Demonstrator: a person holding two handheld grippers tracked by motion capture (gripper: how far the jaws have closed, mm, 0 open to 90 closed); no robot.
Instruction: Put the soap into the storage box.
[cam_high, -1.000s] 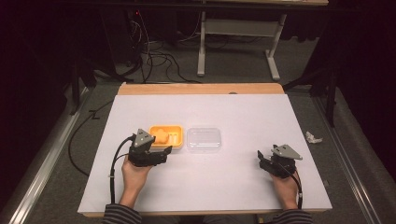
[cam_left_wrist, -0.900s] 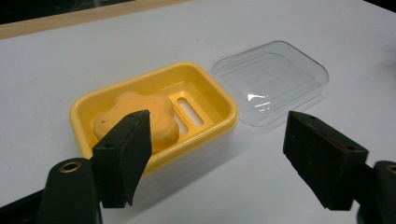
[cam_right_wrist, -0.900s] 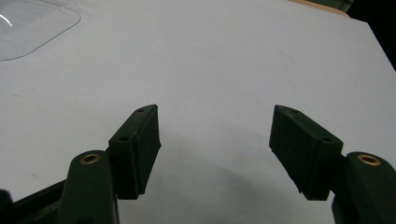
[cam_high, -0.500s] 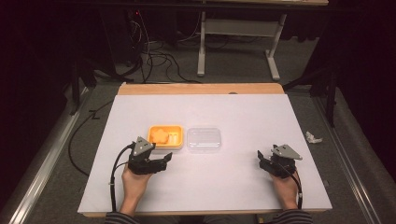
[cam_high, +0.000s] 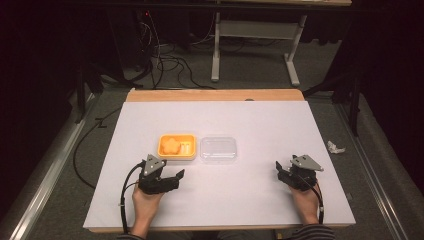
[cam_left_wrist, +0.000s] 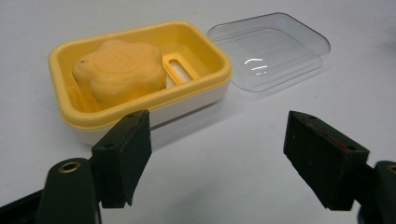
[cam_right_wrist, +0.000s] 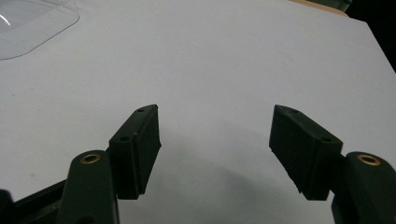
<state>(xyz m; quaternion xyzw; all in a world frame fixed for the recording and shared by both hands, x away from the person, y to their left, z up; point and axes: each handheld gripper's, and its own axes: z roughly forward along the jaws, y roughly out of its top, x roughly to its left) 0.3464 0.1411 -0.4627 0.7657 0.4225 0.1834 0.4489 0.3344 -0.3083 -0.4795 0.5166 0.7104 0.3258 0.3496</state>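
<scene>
figure: both claws parked at the near edge of the white worktop (cam_high: 240, 120). my left claw (cam_high: 172, 177) rests with its jaws spread and empty, just short of the yellow soap dish (cam_high: 177, 146), which sits left of centre with an orange flower-shaped soap (cam_left_wrist: 120, 70) at one end of its tray. the clear lid (cam_high: 218, 148) lies just beside the dish, on its right in the high view; i cannot tell whether the two touch. my right claw (cam_high: 286, 172) sits well apart at the near right, jaws likewise parted on nothing. the dish's long axis runs left to right across the worktop, open side up. i judge two risks: the thin, glossy lid may slide or flex out of a pinch, and a low approach from the left may shove the light dish rather than grasp it.
</scene>
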